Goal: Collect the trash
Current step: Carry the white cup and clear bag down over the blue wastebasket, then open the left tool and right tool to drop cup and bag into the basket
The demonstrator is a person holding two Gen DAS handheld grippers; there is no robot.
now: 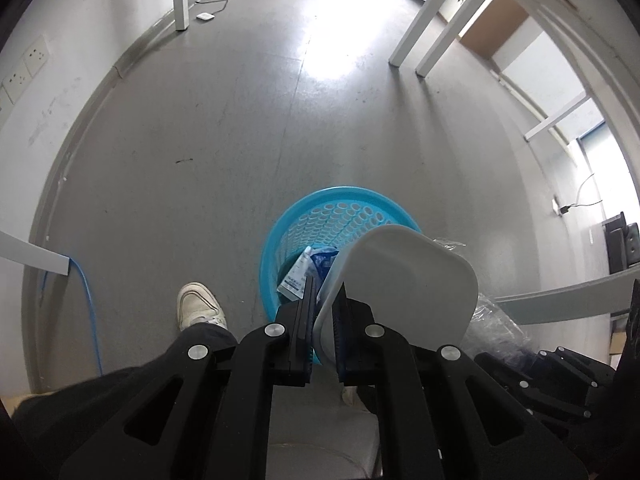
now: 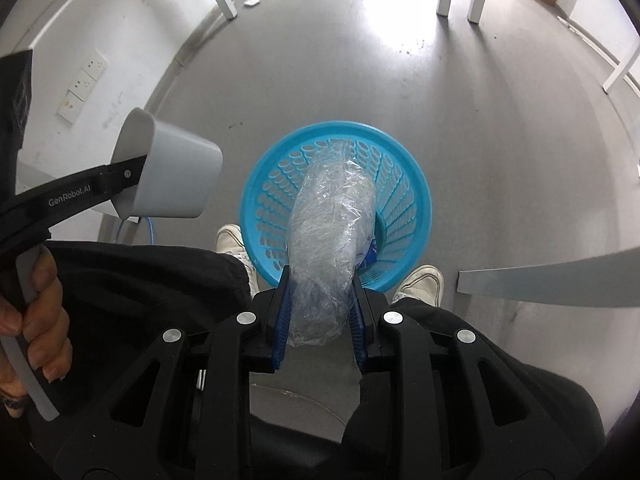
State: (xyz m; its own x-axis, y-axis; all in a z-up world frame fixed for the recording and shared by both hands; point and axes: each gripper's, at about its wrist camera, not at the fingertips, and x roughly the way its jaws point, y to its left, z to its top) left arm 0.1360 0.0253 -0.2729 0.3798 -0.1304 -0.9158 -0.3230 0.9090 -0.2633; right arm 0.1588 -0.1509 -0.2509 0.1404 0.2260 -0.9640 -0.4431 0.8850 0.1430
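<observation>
Crumpled plastic wrap [image 2: 330,240] clamped between right gripper [image 2: 320,276] pads, directly above blue basket [image 2: 416,184].

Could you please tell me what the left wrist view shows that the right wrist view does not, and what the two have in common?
Only the left wrist view shows the flat base of the grey plastic container clamped in the left gripper, plus a white-and-blue printed packet lying inside the basket.

Only the right wrist view shows the crumpled clear plastic wrap gripped by the right gripper, the container's side, and the person's hand on the left handle.

Both show the round blue perforated plastic basket on the grey floor and a white shoe.
</observation>
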